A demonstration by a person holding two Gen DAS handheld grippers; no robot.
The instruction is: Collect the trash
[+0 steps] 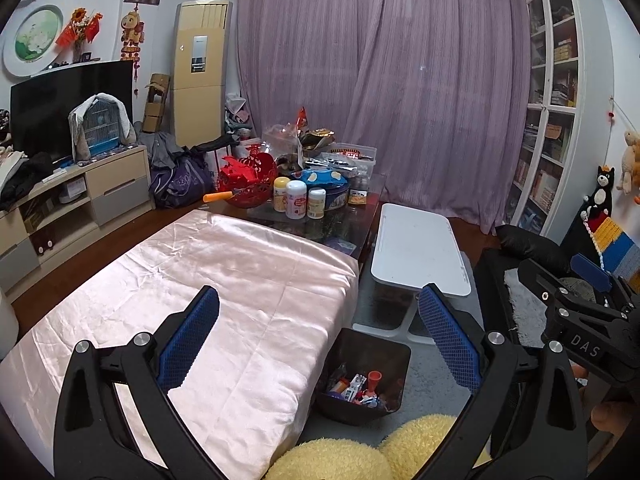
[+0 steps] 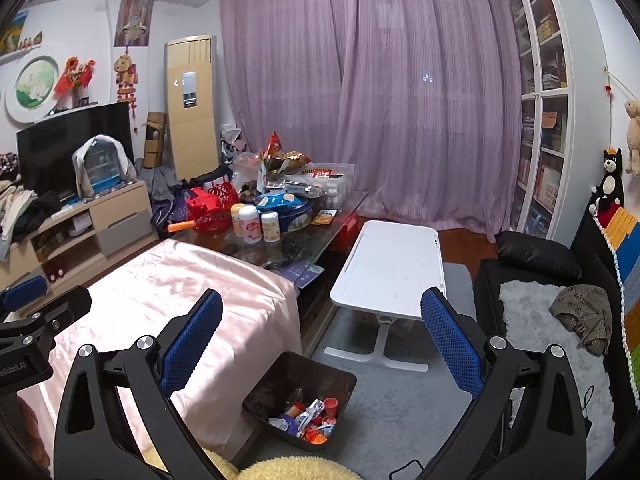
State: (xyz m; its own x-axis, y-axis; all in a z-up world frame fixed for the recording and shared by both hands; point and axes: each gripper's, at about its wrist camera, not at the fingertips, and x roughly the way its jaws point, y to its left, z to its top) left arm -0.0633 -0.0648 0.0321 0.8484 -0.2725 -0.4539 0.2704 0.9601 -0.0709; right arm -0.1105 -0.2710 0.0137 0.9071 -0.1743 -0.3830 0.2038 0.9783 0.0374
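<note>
I judged collection nearly done: wrappers filled the black bin (image 2: 304,396), the pink cloth (image 1: 224,288) lay bare, both my grippers (image 1: 318,340) (image 2: 322,344) gaped empty.

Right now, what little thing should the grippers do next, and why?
Probably pull both back and stop. The left gripper and right gripper are open and empty, the pink cloth looks bare, and wrappers already lie in the black bin on the floor.
</note>
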